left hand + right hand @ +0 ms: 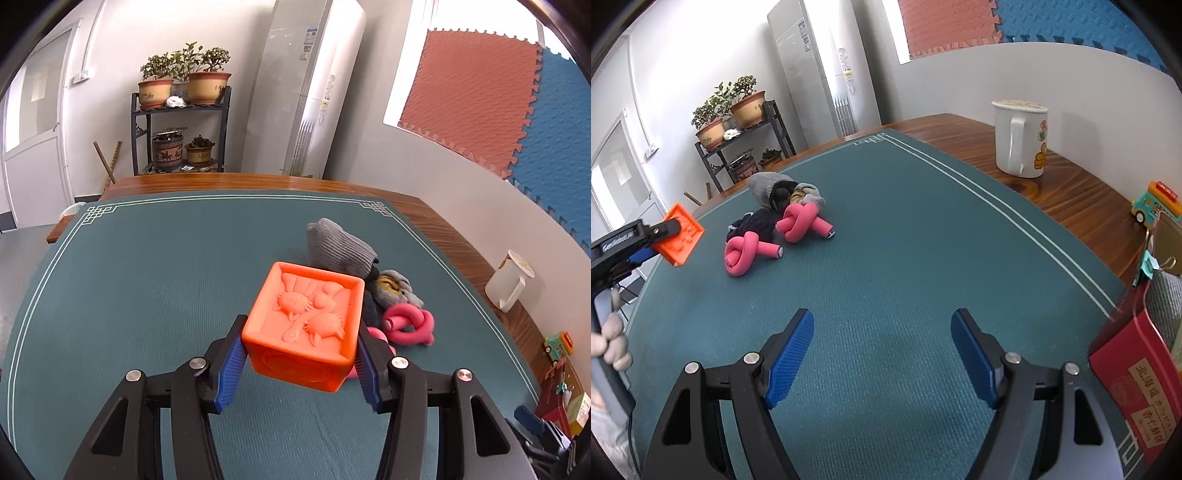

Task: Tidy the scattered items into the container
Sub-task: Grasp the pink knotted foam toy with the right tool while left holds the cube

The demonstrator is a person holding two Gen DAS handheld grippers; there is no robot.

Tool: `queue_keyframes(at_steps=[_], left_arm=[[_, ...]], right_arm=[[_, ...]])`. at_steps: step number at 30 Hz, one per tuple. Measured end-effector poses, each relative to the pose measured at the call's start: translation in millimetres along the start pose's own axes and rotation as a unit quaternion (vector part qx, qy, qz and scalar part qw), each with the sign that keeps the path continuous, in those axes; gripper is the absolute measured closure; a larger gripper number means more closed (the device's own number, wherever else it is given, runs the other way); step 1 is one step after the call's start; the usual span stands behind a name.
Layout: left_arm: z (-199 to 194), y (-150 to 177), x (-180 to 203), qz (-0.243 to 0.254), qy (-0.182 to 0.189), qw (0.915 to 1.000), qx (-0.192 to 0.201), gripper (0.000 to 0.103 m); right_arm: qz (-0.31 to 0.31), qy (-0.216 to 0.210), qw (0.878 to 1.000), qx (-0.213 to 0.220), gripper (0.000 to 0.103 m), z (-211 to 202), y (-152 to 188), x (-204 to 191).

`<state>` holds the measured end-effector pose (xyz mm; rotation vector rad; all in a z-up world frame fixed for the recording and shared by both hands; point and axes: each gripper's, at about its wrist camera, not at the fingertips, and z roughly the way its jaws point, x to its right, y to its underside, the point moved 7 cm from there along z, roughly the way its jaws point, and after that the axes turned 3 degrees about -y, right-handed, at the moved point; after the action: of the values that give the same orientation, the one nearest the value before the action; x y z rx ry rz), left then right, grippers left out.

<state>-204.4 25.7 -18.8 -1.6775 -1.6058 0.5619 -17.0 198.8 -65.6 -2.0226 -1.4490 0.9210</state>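
A wide dark-teal mat with a thin white border [923, 229] covers most of the brown wooden table [1071, 192], and that's our playing field. Over at the right edge sits the red cardboard box with gold lettering [1137, 387], standing open-topped just off the mat's corner. Near it on the bare wood, a white ceramic mug with cartoon print [1021, 138] stands upright. Out on the mat, a cluster: a grey knitted sock [762, 188] against a dark navy knitted sock [753, 223], with two pink foam tubes tied in knots, one [801, 221] touching the pile, the other [746, 253] just beside it. Now the action: the left gripper [301, 347] is clamped on an orange rubber cube with embossed animal figures [306, 317], blue pads pressing both sides, the cube held clear above the mat. The right gripper [882, 350] hangs low over bare mat, its blue-padded fingers spread wide apart, nothing between them.
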Motion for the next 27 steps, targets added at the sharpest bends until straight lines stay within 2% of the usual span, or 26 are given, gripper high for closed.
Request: queue_keyframes(at_steps=[3, 6, 11, 16, 23, 27], left_arm=[[-9.1, 2.3, 2.7, -0.001, 0.001, 1.0000, 0.002, 0.048], [-18.2, 4.5, 5.3, -0.002, 0.002, 1.0000, 0.003, 0.048], [-25.1, 7.5, 9.9, -0.002, 0.008, 1.0000, 0.001, 0.048], [-23.0, 6.5, 9.5, -0.005, 0.013, 0.9999, -0.002, 0.048], [-14.7, 8.3, 6.5, -0.008, 0.013, 0.9998, -0.014, 0.048], [-8.9, 10.8, 7.5, -0.004, 0.012, 0.9997, -0.019, 0.048]], right_arm=[[0.009, -0.007, 1.000, -0.002, 0.023, 1.5, 0.7, 1.1], [0.015, -0.022, 0.999, -0.025, 0.023, 9.8, -6.2, -4.7], [-0.036, -0.018, 0.999, -0.023, 0.023, 24.1, -44.9, -36.0], [-0.044, -0.021, 0.998, -0.035, 0.023, 71.9, -76.3, -59.3], [-0.031, -0.044, 0.996, -0.073, 0.023, 132.1, -81.0, -76.4], [-0.031, -0.053, 0.995, -0.081, 0.023, 144.7, -76.7, -80.5]])
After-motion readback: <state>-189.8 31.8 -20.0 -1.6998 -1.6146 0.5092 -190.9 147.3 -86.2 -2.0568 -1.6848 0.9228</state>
